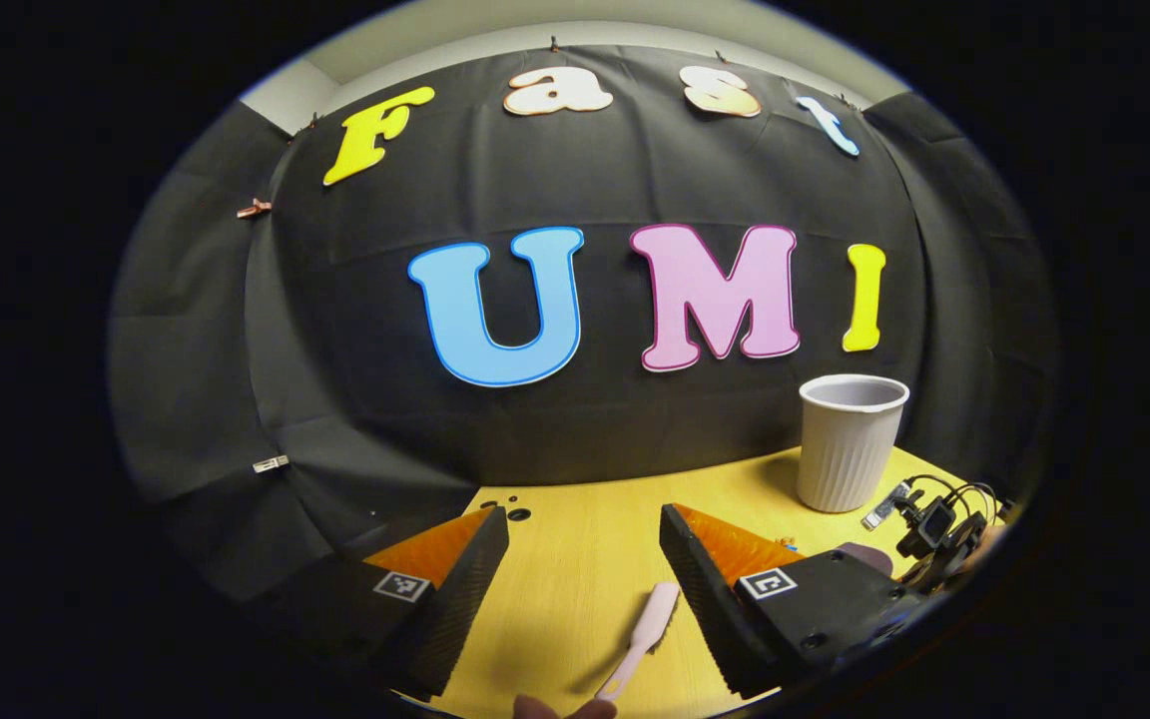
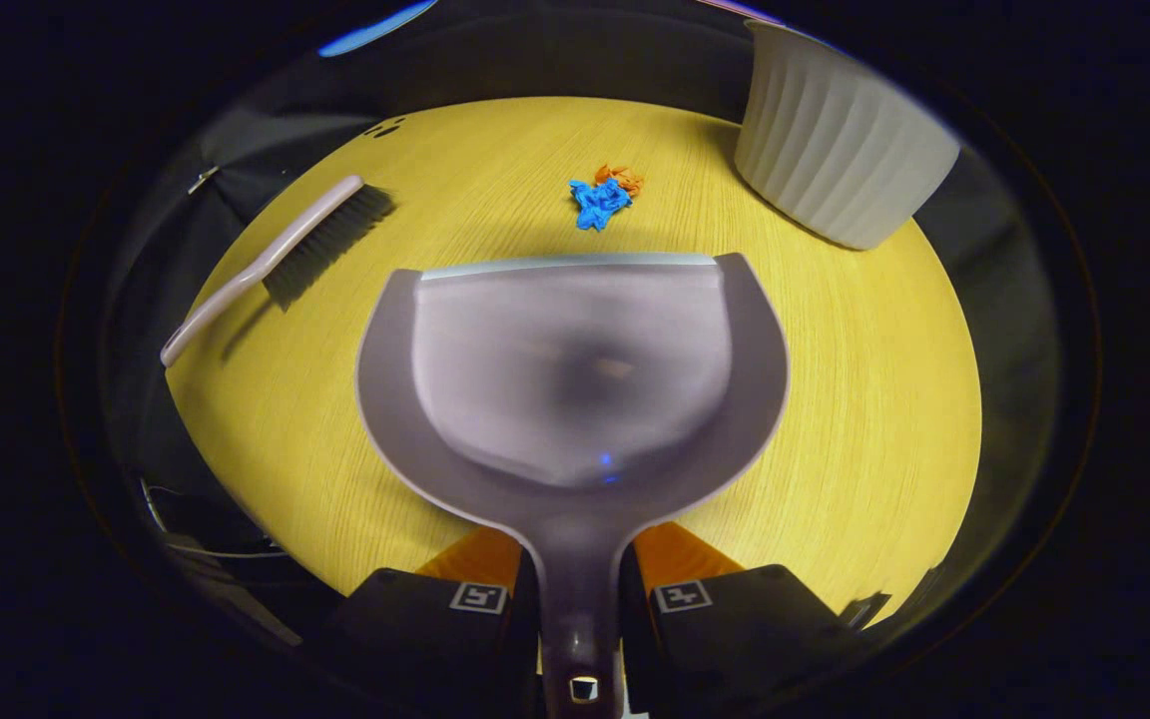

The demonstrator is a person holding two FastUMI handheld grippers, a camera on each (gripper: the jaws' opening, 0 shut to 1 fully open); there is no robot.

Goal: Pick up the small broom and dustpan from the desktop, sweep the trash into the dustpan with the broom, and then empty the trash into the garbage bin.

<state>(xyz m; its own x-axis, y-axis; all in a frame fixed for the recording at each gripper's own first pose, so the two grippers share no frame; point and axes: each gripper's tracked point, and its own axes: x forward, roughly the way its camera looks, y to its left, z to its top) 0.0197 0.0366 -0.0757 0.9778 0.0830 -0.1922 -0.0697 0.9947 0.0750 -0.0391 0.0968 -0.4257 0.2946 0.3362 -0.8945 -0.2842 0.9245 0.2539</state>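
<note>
One broom, one dustpan, one bin and two scraps of trash lie on a single yellow bench [image 2: 864,399] with a fine wood grain. In the right gripper view the right hand-held gripper [image 2: 578,589] at the bottom centre is closed on the handle of the dustpan [image 2: 575,369], both fingers pressing its sides; the pan is smooth grey plastic, scoop-shaped with a rounded back, raised side walls and a straight pale lip at its front edge, and it fills the middle of the frame. Just beyond that lip, upper centre, sit the two crumpled paper scraps, one blue [image 2: 597,203] and one orange [image 2: 621,178], touching each other. At the upper left the small broom [image 2: 276,260] lies flat on the bench, a slim, pale, curved handle with one block of dark bristles, well apart from the pan. At the upper right stands the garbage bin [image 2: 835,150], a pale, vertically ribbed, tapering cup shape. In the left gripper view the left hand-held gripper [image 1: 585,544] at the bottom is open, its two wedge-shaped fingers spread wide over the bench with nothing between them but the broom's pale handle [image 1: 645,634] lying low between them, nearer the right-hand finger. The ribbed bin [image 1: 850,444] stands upright at the right of that frame, with a tangle of dark cables and small parts [image 1: 939,519] beside it.
</note>
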